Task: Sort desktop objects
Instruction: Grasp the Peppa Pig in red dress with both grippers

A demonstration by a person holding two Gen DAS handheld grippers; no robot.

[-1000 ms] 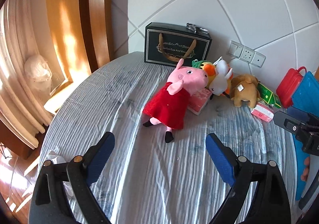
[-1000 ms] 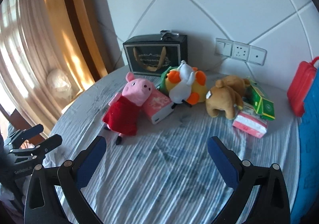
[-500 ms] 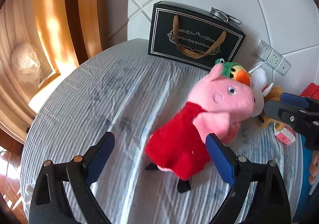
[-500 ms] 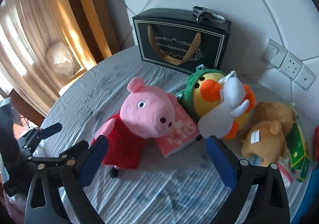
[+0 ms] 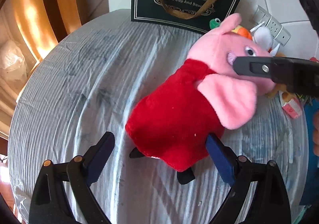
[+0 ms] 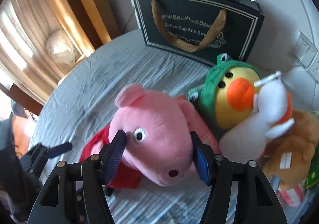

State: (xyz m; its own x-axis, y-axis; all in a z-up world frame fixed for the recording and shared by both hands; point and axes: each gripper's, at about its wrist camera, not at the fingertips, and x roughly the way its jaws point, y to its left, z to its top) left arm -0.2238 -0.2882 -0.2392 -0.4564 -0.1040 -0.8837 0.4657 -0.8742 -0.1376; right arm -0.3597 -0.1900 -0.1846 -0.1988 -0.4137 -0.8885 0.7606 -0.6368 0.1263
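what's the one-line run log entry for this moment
right gripper: closing on pig toy head | left gripper: open at its red dress | toy on table

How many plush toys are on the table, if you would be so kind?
4: pink pig in front, frog-hooded duck behind, white plush against it, brown plush rightmost; more may be hidden.

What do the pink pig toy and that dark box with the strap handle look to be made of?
The pink pig toy looks like soft plush: fuzzy, matte pile, with a red fleece-like dress and what seem stitched eyes. The dark box looks like stiff card or board with a smooth, slightly glossy finish, printed pale borders and lettering, and a tan handle that appears to be woven ribbon.
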